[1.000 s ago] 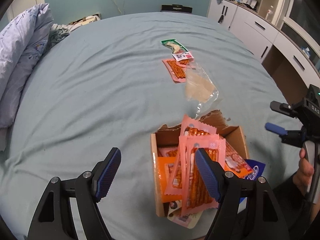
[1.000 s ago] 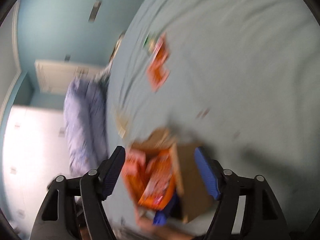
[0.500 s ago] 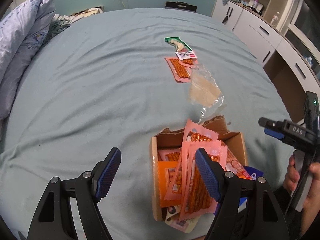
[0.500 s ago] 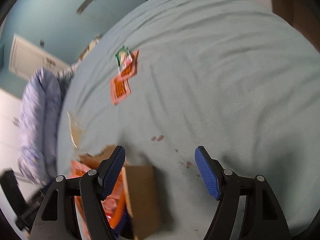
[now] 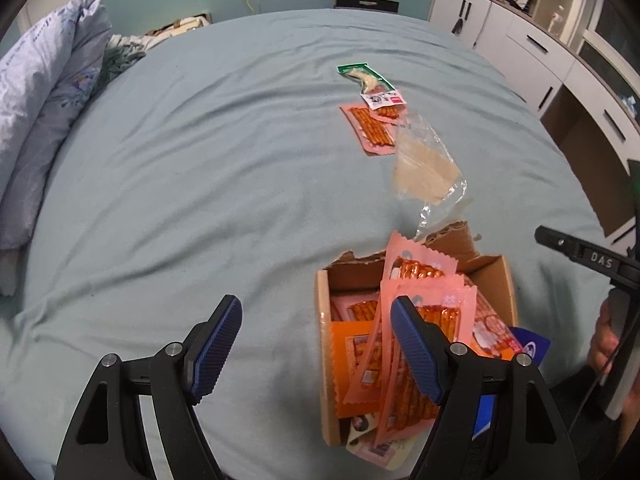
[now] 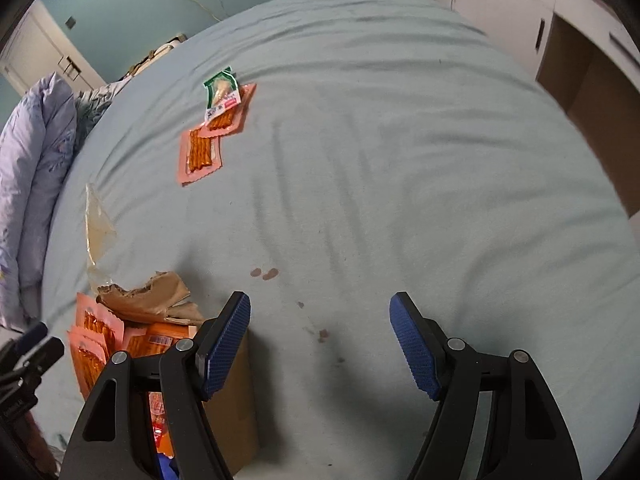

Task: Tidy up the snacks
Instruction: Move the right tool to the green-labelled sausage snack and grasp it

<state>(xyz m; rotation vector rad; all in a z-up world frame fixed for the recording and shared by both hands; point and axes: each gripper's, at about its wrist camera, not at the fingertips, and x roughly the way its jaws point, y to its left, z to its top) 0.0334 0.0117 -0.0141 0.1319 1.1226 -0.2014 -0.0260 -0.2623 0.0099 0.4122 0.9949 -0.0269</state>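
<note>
A torn cardboard box (image 5: 502,280) stuffed with pink and orange snack packets sits on the bed at the near right; it also shows at the lower left of the right wrist view (image 6: 236,412). Further off lie a pink snack packet (image 5: 370,130) (image 6: 200,152), another pink packet under a green-and-white packet (image 5: 368,80) (image 6: 222,94), and an empty clear wrapper (image 5: 424,164) (image 6: 96,228). My left gripper (image 5: 316,348) is open and empty, just left of the box. My right gripper (image 6: 320,344) is open and empty over bare sheet, right of the box.
The bed (image 5: 192,168) has a pale blue-green sheet with small reddish stains (image 6: 264,274). A lilac pillow (image 5: 36,112) lies along the left edge. White cabinets (image 5: 560,48) stand beyond the right edge.
My right gripper has swung from a tilted, blurred view above the box to a level view over the sheet to the right of the box. My left gripper barely moved.
</note>
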